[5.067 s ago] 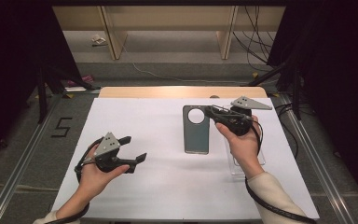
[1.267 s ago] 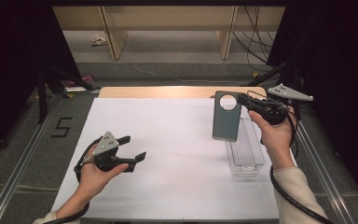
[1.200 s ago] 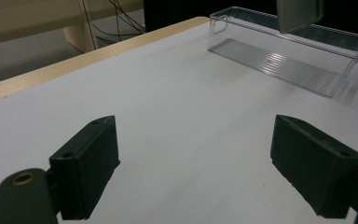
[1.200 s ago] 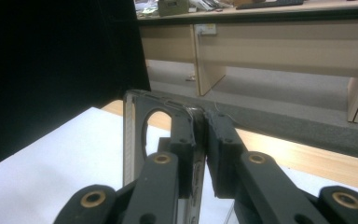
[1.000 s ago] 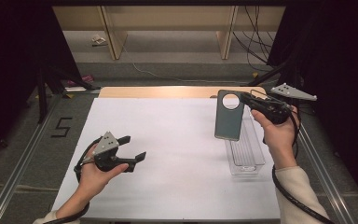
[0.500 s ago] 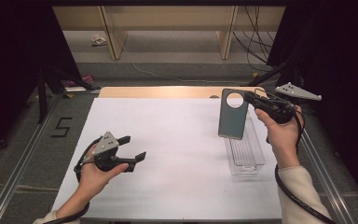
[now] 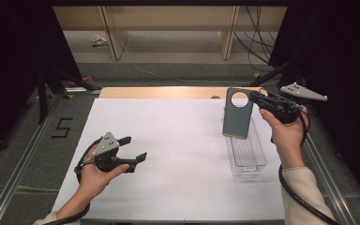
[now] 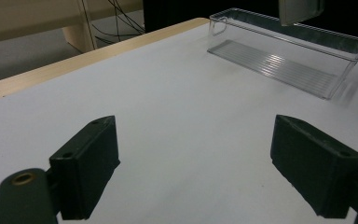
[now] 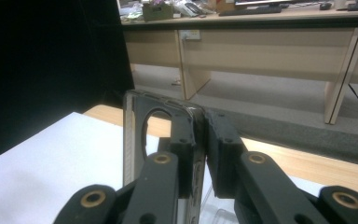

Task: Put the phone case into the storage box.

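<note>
The case (image 7: 237, 114) is a flat, grey-green rectangle with rounded corners and a round hole near its top, smooth and matte; it hangs upright in the air over the far end of the tray (image 7: 247, 154), its lower edge above the tray and apart from it; in the right gripper view its thin edge (image 9: 129, 140) looks glossy and the cut-out shows as a curved opening; the right gripper (image 7: 266, 101) has its black jaws clamped on the case's upper right edge, the pads pressed close together with the thin wall between them; a grey three-cornered plate sits on top of this gripper and a thick black cable trails down by the sleeve; the tray is a long, narrow box of clear plastic with a ribbed floor and rounded rim, lying on the right part of the bench (image 7: 183, 154), whose top is a plain white sheet with a pale wooden strip along the far edge; the left gripper (image 7: 133, 149) rests well apart, low at the near left of the sheet, its blocky black jaws wide apart with nothing between them
</note>
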